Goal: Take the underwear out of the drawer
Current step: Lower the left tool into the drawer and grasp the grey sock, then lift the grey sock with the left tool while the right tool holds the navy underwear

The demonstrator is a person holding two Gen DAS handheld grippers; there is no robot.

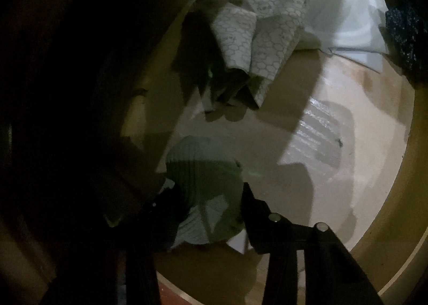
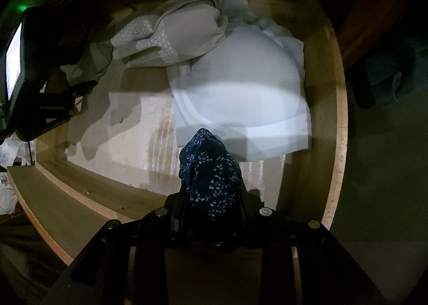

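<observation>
My right gripper (image 2: 212, 187) is shut on a dark blue underwear with small white flecks (image 2: 211, 171), held bunched above the open wooden drawer (image 2: 337, 117). It also shows at the right edge of the left wrist view (image 1: 406, 37). My left gripper (image 1: 206, 198) is closed on a pale grey-green ribbed garment (image 1: 206, 171) low over the drawer floor. A white hexagon-patterned underwear (image 1: 256, 45) lies crumpled at the back; it shows in the right wrist view (image 2: 149, 42). A white bra cup (image 2: 248, 85) lies at the back right.
The drawer floor (image 2: 128, 128) is pale, with shiny streaks in the middle. The wooden front wall (image 2: 53, 198) runs along the lower left. The left gripper's body and lit screen (image 2: 16, 64) stand at the left. It is dark outside the drawer.
</observation>
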